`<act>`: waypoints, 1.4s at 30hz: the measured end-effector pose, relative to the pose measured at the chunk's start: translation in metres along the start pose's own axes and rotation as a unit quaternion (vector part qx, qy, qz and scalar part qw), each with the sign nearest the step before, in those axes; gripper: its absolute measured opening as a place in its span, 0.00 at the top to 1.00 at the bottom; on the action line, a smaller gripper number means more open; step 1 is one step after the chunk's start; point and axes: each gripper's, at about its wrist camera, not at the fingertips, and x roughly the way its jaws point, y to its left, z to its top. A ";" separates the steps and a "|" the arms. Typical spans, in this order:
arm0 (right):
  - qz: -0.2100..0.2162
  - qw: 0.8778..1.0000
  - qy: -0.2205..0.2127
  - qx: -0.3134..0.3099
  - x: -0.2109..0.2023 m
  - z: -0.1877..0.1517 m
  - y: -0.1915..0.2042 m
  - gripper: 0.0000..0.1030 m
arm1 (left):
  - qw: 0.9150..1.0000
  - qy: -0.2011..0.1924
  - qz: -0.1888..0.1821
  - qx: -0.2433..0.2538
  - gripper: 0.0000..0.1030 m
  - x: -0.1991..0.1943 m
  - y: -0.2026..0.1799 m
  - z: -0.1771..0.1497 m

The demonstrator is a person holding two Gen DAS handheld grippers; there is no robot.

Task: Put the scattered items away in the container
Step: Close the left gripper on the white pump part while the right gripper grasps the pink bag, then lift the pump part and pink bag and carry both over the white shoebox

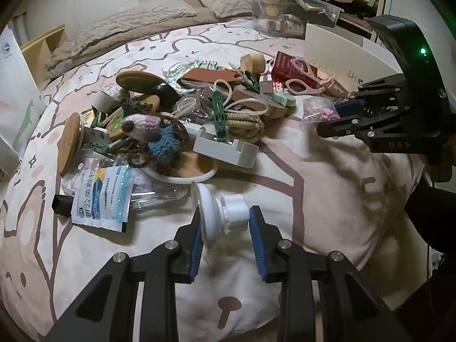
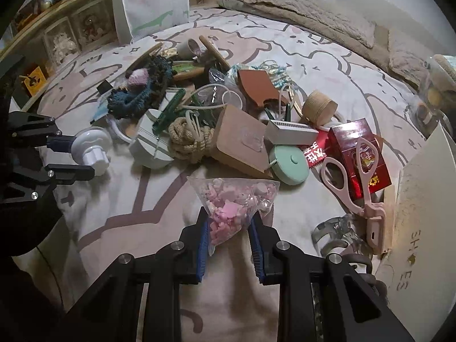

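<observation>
A pile of scattered items lies on the bed sheet (image 1: 327, 199). My left gripper (image 1: 226, 222) is shut on a white suction-cup hook (image 1: 225, 216), its blue pads against the cup and the knob; it also shows in the right wrist view (image 2: 89, 148). My right gripper (image 2: 229, 228) has its pads around the lower end of a clear bag of pink beads (image 2: 233, 202), which rests on the sheet; the bag also shows in the left wrist view (image 1: 319, 112). A white box marked SHOES (image 2: 421, 199) stands at the right.
The pile holds pink scissors (image 2: 362, 171), a red carton (image 2: 356, 148), a mint tape measure (image 2: 289, 165), a rope coil (image 2: 188, 139), a crocheted toy (image 1: 154, 131), a white holder (image 1: 225, 148) and a medicine packet (image 1: 99, 196). A clear bin (image 1: 293, 8) sits far back.
</observation>
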 end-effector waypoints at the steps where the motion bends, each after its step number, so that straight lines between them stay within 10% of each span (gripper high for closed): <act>1: 0.001 1.000 -0.002 0.000 -0.002 0.001 0.000 0.74 | 1.000 -0.003 0.001 -0.001 0.70 -0.002 0.000 0.001; 42: -0.054 0.976 -0.205 0.057 -0.143 0.001 -0.035 0.74 | 0.990 -0.133 0.021 -0.039 0.70 -0.052 -0.035 0.074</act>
